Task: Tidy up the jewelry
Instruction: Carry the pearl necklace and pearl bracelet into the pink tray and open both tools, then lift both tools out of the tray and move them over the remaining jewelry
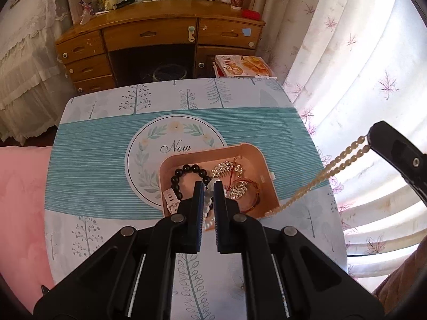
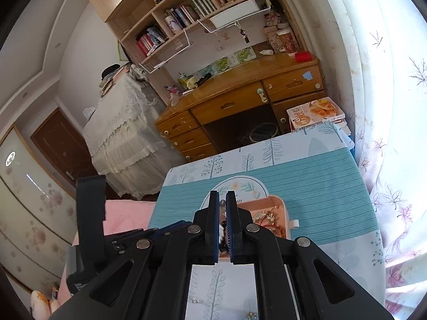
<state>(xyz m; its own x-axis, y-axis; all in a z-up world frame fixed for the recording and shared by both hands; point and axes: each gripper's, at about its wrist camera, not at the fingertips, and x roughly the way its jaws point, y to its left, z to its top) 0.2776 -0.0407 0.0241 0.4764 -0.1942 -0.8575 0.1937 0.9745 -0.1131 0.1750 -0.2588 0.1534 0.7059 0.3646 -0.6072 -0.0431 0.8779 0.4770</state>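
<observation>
Landmark: pink jewelry tray [image 1: 263, 160] on the teal-striped tablecloth [image 1: 93, 165], just right of the cloth's round "Now" emblem [image 1: 174, 148].

Going left to right inside the tray: white watch strap [image 1: 171, 198] at its left wall, black bead bracelet [image 1: 186, 176] next to it, rhinestone hairpiece [image 1: 226, 169] mid-tray, a second sparkly piece with a thin gold bangle [image 1: 253, 192] toward the right wall.

Left gripper [image 1: 209, 186] hangs over the tray's near-left part, jaws narrowly parted with a small gap and nothing clamped between them; pale beads show through the gap, lying below.

Right of the tray: cream bead necklace [image 1: 320, 176] runs taut as a doubled strand from the tray's near-right corner up to the right gripper [image 1: 369, 138], whose tip is pinching the strand's upper end. So the necklace is partly lifted, lower end at the tray rim.

Right wrist view: right gripper [image 2: 222, 200] fingers nearly together, above the tray [image 2: 283, 205]; the necklace itself isn't discernible there. The left gripper's body [image 2: 90, 213] sits to the left of it.

Small metal bits [image 2: 196, 300] lie on the cloth on the near side of the tray, too small to identify.
</observation>
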